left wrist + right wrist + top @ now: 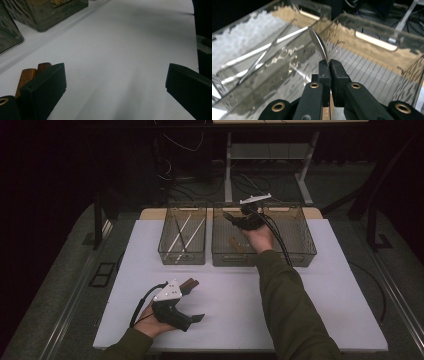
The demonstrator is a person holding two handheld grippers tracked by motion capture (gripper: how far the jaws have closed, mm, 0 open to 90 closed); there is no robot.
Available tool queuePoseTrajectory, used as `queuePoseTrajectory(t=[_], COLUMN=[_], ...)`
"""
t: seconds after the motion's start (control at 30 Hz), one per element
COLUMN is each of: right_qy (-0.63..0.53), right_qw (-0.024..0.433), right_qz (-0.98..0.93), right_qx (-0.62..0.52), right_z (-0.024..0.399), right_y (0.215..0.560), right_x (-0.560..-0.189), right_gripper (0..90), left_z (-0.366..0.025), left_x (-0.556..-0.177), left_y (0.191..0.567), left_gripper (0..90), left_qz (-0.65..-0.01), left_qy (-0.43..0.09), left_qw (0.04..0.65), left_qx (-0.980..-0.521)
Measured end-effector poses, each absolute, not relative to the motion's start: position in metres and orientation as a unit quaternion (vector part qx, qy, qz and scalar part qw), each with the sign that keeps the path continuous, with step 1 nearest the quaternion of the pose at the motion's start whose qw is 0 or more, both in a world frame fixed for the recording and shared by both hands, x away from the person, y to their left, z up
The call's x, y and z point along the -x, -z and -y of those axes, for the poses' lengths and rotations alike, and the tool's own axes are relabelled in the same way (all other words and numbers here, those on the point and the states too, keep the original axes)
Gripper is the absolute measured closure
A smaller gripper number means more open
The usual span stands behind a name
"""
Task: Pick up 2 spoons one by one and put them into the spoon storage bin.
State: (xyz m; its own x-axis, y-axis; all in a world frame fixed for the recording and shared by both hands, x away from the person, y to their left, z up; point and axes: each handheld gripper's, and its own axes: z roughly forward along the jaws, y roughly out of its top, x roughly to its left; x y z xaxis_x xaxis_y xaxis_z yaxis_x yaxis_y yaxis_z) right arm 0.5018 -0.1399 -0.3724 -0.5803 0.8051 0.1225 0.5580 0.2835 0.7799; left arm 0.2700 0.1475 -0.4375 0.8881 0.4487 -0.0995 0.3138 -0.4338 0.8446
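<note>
My right gripper [231, 217] hangs over the left part of the larger clear bin [300, 256]. In the right gripper view, my right gripper [329, 65] is shut on a thin metal utensil [318, 41], whose curved blade points up and away above the bin walls. A brown wooden piece [235, 245] lies in that bin below the hand. My left gripper [192, 302] rests at the table's front left, jaws wide open with nothing between them. In the left gripper view, my left gripper [115, 72] has two wooden handles [27, 75] lying just outside its left jaw.
A smaller clear bin [182, 256] left of the large one holds several long thin sticks [186, 232]. Both bins stand at the back of the white table [325, 310]. Cables and desk legs lie on the floor beyond.
</note>
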Motion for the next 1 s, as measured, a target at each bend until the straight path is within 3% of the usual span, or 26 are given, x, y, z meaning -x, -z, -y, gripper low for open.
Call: queuePoseTrajectory(t=[0.13, 0.23, 0.63, 0.9, 1.0], right_qy=[-0.378, -0.370, -0.413, -0.441, -0.443], right_qw=[0.150, 0.147, 0.128, 0.121, 0.126], right_qz=[-0.804, -0.806, -0.798, -0.790, -0.791], right_qx=[-0.434, -0.438, -0.418, -0.408, -0.402], right_z=[0.138, 0.137, 0.144, 0.149, 0.153], right_y=[0.377, 0.379, 0.359, 0.352, 0.350], right_x=[-0.502, -0.502, -0.486, -0.466, -0.459], right_gripper=[85.9, 73.4, 38.0, 19.5, 18.7], left_z=[-0.147, -0.147, -0.147, -0.146, -0.146], left_x=[-0.270, -0.270, -0.270, -0.270, -0.270], left_y=[0.438, 0.438, 0.438, 0.439, 0.439], left_gripper=[1.9, 1.9, 1.9, 1.9, 1.9], left_qz=[-0.227, -0.227, -0.227, -0.226, -0.228], left_qy=[-0.069, -0.069, -0.069, -0.072, -0.070], left_qw=[0.482, 0.481, 0.482, 0.480, 0.481], left_qx=[-0.844, -0.844, -0.843, -0.844, -0.843])
